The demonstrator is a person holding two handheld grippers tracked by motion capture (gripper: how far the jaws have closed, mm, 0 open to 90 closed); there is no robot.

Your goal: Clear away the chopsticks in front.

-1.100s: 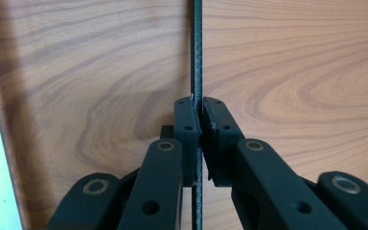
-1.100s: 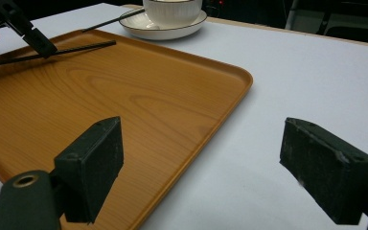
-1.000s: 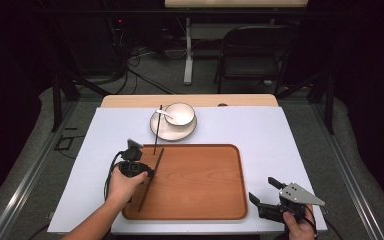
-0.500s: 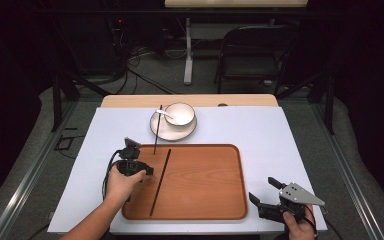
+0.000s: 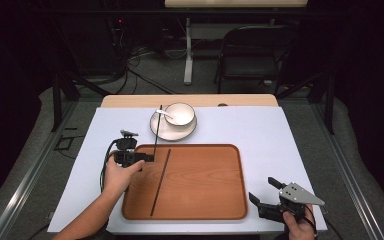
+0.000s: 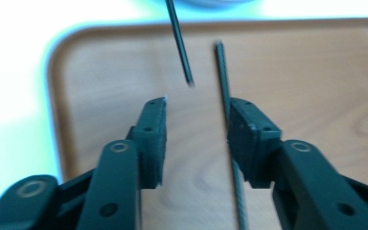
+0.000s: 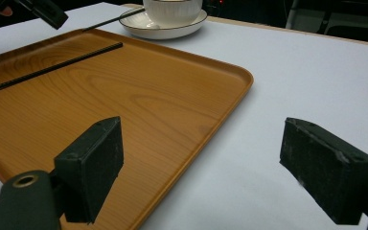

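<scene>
Two black chopsticks are in play. One chopstick lies flat on the wooden tray, with its long axis running near to far and its far end tilted slightly right. The second chopstick rests with its far end on the saucer beside the bowl. Its near end reaches over the far left rim of the tray, and its long axis also runs near to far.

The left gripper is positioned at the far left edge of the tray, with its fingers apart and holding nothing. In the left gripper view, the second chopstick ends just beyond the gap between the fingers, close to the centre line. The chopstick on the tray passes beside the inner face of the right-hand finger; contact cannot be confirmed.

The right gripper is held at the near right corner of the surface, off the tray, with its fingers wide apart and empty. It is well apart from both chopsticks.

Judgement: the left gripper is the nearer one. The second chopstick lies straight ahead of its fingers, on the far side, with its axis roughly in line with the fingers' reach. A short advance toward the saucer would bring the near end between the fingers.
</scene>
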